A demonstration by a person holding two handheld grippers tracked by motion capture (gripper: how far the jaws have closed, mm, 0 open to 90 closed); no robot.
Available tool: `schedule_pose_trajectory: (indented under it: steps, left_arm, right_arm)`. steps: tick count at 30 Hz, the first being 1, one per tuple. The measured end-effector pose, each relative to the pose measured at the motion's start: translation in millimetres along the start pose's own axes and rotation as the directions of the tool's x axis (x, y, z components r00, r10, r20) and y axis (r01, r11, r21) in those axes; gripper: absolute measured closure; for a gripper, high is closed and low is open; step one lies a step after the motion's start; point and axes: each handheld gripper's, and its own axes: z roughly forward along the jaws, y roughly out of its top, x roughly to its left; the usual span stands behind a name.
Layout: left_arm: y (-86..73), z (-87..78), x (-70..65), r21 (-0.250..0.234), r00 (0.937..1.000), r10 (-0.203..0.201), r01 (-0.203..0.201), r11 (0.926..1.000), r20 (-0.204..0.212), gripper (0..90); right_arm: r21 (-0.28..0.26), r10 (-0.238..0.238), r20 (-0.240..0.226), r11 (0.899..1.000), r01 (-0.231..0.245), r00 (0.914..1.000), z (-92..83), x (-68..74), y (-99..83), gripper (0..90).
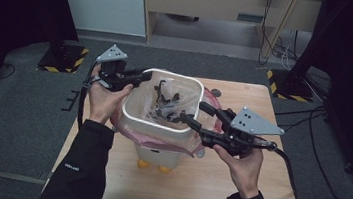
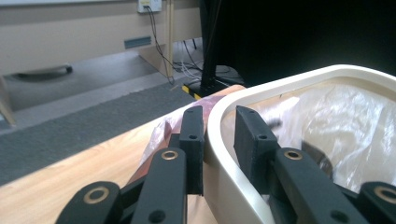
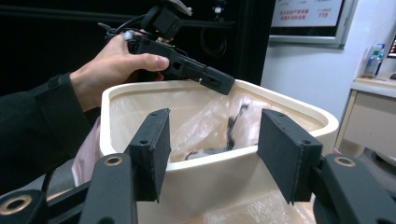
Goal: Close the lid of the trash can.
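Note:
A cream bin [image 1: 158,150] stands on the wooden table [image 1: 234,196], lined with a clear plastic bag [image 1: 166,103] that carries dark markings. The bag's pinkish edge [image 1: 159,140] hangs outside, below the rim. My left gripper [image 1: 143,75] straddles the bin's far-left rim [image 2: 289,84], one jaw outside and one inside, both pressed against it [image 2: 219,119]. My right gripper [image 1: 193,110] is open at the near-right rim, its jaws spread wide and holding nothing [image 3: 212,149]. In the right gripper view, the left gripper [image 3: 205,77] and its hand [image 3: 109,65] reach over the opposite rim.
Yellow feet [image 1: 143,164] show under the bin. The table's right half is bare wood. Grey carpet surrounds the table, with black stands on hazard-striped bases [image 1: 61,58] and cables [image 1: 313,120] on the floor behind.

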Motion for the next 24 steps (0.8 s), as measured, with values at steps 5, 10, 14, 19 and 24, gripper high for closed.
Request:
schedule_pose_trajectory:
  steps: [5,10,14,19,24]
  left_arm:
    - [-4.8,1.4,2.7,-0.003,0.9998,-0.016,0.016,0.9999,0.007,72.8]
    - [-4.6,-4.6,0.7,-0.081,0.9998,-0.017,0.018,0.9966,0.013,63.7]
    - [-6.9,-20.6,2.0,-0.16,0.9994,-0.033,0.035,0.9865,0.012,52.1]
    - [-19.6,-42.6,3.3,-0.203,0.9995,-0.032,0.03,0.9787,-0.007,44.1]
    - [-40.1,-69.3,7.7,-0.248,0.9976,-0.051,0.038,0.968,-0.046,35.2]
  right_arm:
    - [-0.022,0.011,-0.003,1.0,-0.011,0.9999,3.3,-1.0,-7.5,44.7]
    - [-0.019,0.027,0.03,0.999,-0.026,0.9992,-2.6,-2.2,-7.8,36.7]
    - [-0.042,0.019,0.073,0.999,-0.016,0.9972,-15.8,-8.4,-5.0,33.0]
    - [-0.063,0.065,0.133,0.996,-0.057,0.989,-34.4,-21.2,-13.7,28.7]
    - [-0.043,0.092,0.183,0.995,-0.085,0.9789,-49.1,-34.0,-34.0,26.8]
